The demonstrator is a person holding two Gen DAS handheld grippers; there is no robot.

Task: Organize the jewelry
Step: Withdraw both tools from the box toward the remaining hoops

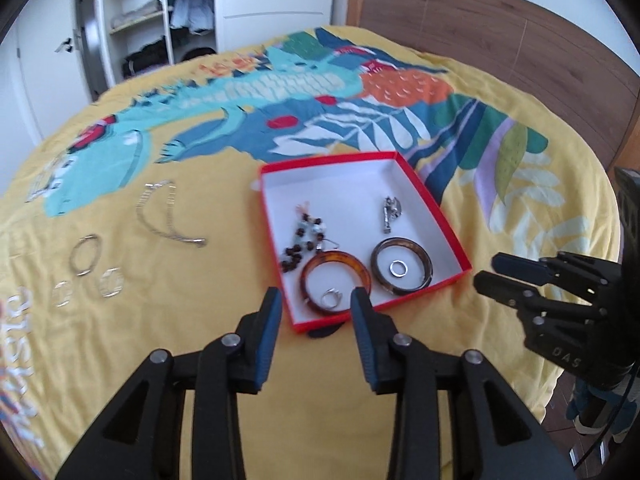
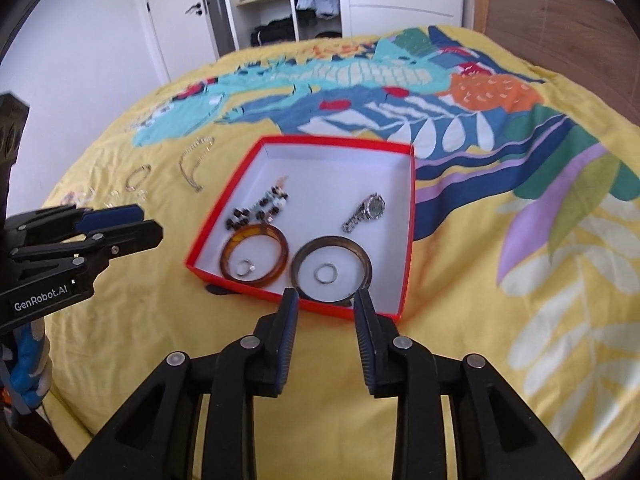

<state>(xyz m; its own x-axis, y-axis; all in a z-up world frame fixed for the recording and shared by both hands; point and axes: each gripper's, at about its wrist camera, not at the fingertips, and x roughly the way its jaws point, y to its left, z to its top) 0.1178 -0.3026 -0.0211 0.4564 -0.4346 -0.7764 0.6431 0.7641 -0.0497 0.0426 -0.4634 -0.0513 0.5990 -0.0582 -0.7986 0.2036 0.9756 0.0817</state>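
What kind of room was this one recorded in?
Most likely a bedroom: a bed with a yellow printed bedspread and wooden headboard, plus an open wardrobe holding folded and hanging clothes.

Materials: cloth bedspread, card box, metal and glossy plastic jewelry

Matt printed bedspread (image 2: pixel 500 320); red box (image 2: pixel 406 240), white paper-like inside; shiny metal watch (image 2: pixel 366 210); glossy amber bangle (image 2: pixel 255 256); wood-look headboard (image 1: pixel 500 36).

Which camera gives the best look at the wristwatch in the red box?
The right wrist view: the wristwatch lies there with its round dial and metal band readable. In the left wrist view the same wristwatch looks like a small blurred silver shape with no readable dial.
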